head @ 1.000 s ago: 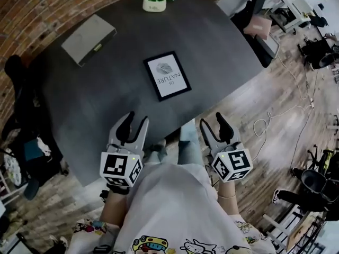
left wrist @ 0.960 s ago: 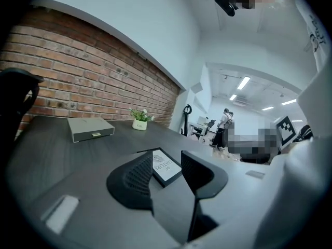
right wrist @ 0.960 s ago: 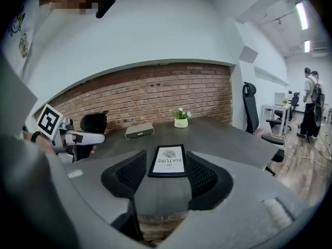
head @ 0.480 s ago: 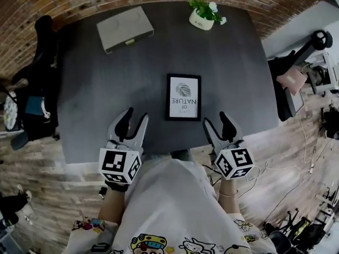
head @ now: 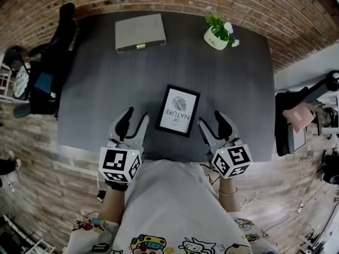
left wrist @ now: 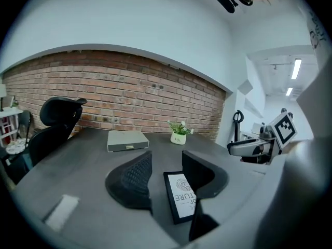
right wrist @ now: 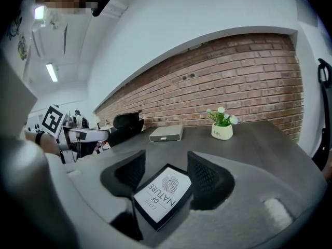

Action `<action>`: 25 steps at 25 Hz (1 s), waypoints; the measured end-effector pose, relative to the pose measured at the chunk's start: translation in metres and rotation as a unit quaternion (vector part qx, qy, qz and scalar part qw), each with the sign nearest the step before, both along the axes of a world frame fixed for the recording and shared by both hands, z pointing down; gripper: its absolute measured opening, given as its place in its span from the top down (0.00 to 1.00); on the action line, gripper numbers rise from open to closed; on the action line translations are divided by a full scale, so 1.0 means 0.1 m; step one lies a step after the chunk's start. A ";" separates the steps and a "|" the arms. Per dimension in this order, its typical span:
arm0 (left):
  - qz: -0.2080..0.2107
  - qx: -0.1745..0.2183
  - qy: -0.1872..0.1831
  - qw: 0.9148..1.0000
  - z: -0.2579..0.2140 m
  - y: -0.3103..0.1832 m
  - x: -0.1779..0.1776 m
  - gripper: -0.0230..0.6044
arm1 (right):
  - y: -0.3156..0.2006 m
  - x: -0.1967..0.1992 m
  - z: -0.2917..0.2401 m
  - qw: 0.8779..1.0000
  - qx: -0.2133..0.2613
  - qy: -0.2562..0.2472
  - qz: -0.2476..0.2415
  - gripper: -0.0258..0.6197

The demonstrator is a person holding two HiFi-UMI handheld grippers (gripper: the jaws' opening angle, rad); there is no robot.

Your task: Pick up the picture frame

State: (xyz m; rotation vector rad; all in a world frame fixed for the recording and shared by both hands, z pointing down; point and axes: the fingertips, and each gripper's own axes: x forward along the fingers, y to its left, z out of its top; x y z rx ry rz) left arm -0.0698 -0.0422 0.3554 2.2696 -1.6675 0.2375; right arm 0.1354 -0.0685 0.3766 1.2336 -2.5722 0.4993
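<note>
A black picture frame point(head: 178, 110) with a white print lies flat on the dark table point(head: 106, 89), near its front edge. My left gripper point(head: 132, 121) hovers just left of the frame, jaws wide apart and empty. My right gripper point(head: 211, 124) hangs just right of the frame's near corner, open and empty too. In the left gripper view the frame point(left wrist: 180, 194) lies ahead between the fingers point(left wrist: 132, 183), untouched. The right gripper view shows the frame point(right wrist: 162, 193) lying flat beyond the open pads point(right wrist: 207, 181).
A flat grey box point(head: 140, 32) lies at the table's far left and a small potted plant point(head: 218, 35) at the far right, before a brick wall. A black office chair point(head: 45, 62) stands left of the table, another chair point(head: 296, 126) to its right.
The view swung round so the table now lies square ahead, with the frame closer between both grippers. Both grippers came forward over the table's front edge and stayed open.
</note>
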 end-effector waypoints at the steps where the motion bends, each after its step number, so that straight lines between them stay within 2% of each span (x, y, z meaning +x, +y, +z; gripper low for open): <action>1: -0.003 -0.001 -0.002 1.000 -0.01 -0.01 0.02 0.66 | -0.01 -0.01 0.01 1.000 -0.002 -0.002 -0.010 0.57; 6: -0.011 0.005 -0.009 1.000 -0.04 -0.04 0.10 0.66 | -0.06 -0.05 0.07 0.999 -0.010 -0.013 -0.034 0.57; 13: 0.003 -0.003 -0.007 1.000 0.00 -0.12 0.17 0.66 | -0.14 0.04 0.08 1.000 -0.019 -0.023 -0.009 0.58; 25: 0.028 -0.021 0.003 0.999 0.10 -0.33 0.22 0.66 | -0.24 -0.05 0.18 0.999 -0.036 -0.015 0.002 0.58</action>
